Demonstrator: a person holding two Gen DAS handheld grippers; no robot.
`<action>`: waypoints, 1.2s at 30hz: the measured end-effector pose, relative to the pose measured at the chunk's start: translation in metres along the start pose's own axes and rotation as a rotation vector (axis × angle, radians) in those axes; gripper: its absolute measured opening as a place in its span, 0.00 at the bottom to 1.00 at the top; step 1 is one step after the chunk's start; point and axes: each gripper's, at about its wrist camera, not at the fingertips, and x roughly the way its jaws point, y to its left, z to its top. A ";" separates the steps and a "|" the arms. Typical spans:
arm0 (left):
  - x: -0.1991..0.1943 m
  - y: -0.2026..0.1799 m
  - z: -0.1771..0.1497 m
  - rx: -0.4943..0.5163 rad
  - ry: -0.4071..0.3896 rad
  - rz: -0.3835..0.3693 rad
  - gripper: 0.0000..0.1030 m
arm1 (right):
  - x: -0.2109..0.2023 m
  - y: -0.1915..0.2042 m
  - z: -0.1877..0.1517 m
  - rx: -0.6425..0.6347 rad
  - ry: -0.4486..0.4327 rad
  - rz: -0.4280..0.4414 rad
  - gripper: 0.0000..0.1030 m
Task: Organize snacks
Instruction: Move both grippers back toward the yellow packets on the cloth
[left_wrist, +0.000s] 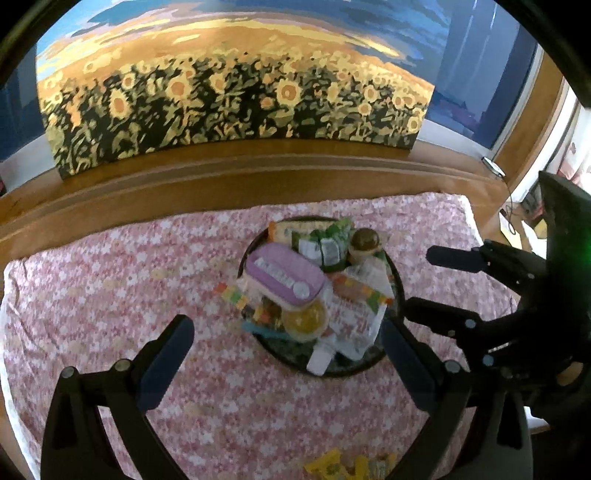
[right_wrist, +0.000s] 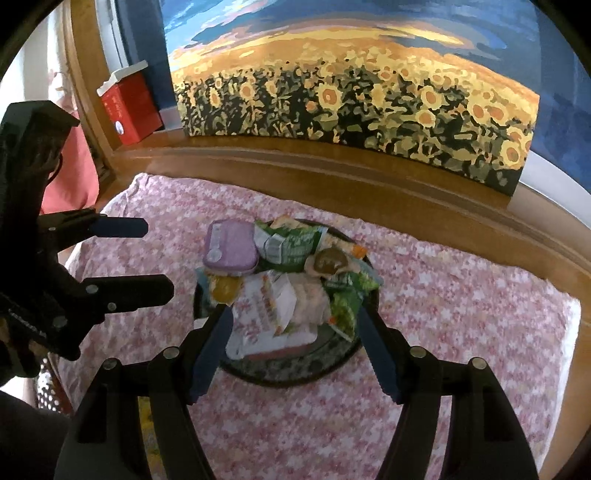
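A round dark tray (left_wrist: 398, 291) (right_wrist: 295, 373) sits on the pink floral cloth, piled with snacks: a purple tin (left_wrist: 282, 275) (right_wrist: 229, 246), green packets (left_wrist: 325, 240) (right_wrist: 291, 243), a yellow jelly cup (left_wrist: 304, 319) (right_wrist: 224, 288), a brown-topped cup (left_wrist: 365, 240) (right_wrist: 328, 260) and white wrappers (left_wrist: 354, 325) (right_wrist: 269, 310). My left gripper (left_wrist: 288, 332) is open and empty, just in front of the tray. My right gripper (right_wrist: 295, 314) is open and empty, its fingers either side of the tray's near edge; it also shows in the left wrist view (left_wrist: 421, 280).
The pink cloth (left_wrist: 110, 288) covers a wooden surface with a raised wooden ledge (left_wrist: 258, 173) behind. A sunflower painting (left_wrist: 236, 103) leans at the back. A red box (right_wrist: 129, 107) stands at the far left. Yellow packets (left_wrist: 347, 467) lie on the cloth near me.
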 end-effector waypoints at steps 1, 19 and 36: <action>-0.001 0.000 -0.003 -0.003 0.002 0.003 1.00 | -0.001 0.002 -0.002 0.002 0.003 0.000 0.69; -0.007 -0.008 -0.089 -0.085 0.123 0.013 1.00 | -0.015 0.033 -0.073 0.018 0.084 0.091 0.69; 0.003 -0.022 -0.124 -0.127 0.201 0.035 0.67 | -0.007 0.078 -0.103 -0.069 0.179 0.288 0.44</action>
